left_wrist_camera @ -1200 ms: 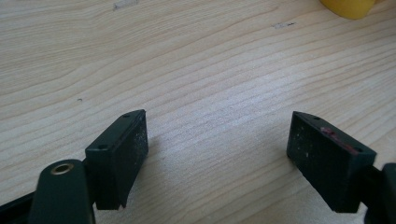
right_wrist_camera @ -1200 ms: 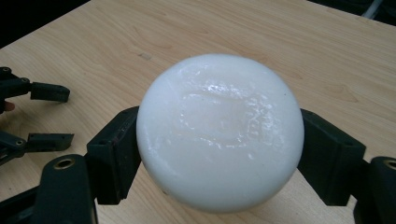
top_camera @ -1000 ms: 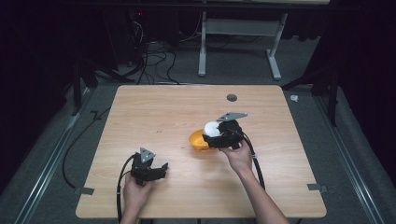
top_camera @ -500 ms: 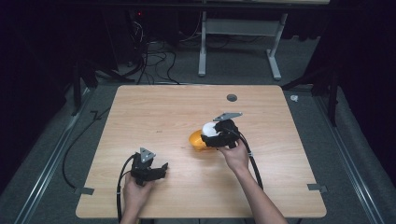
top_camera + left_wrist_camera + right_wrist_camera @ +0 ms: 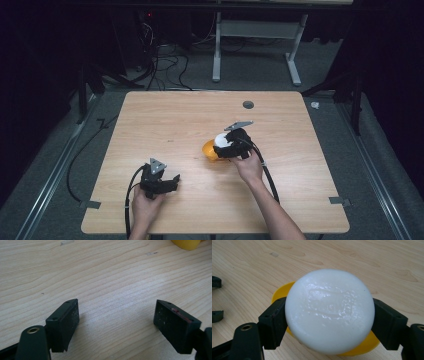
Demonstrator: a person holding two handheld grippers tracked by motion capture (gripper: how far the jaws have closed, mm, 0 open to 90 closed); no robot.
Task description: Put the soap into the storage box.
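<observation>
While the right gripper has its jaws clamped on a white soap bar, one jaw on each side of the rounded edge, the grip looks like the weak spot. The bar is smooth, glossy and curved where the pads touch, so it could squirt out fwd or twist if the squeeze is uneven or too hard. A soft bar may also dent under the pads.

Right below and behind the bar sits a yellow dish, its rim showing at both sides. In the high view the dish lies near the middle of the table, w/ the bar over it. Whether the bar rests in the dish or hangs just above it can't be told. If it's lowered off-centre, it could catch the rim and tip or shove the light dish across the wood.

The left gripper has its jaws wide apart, holding nothing, low over bare wood near the front edge. It's well apart from the dish, so nothing steadies the dish if it slides.
</observation>
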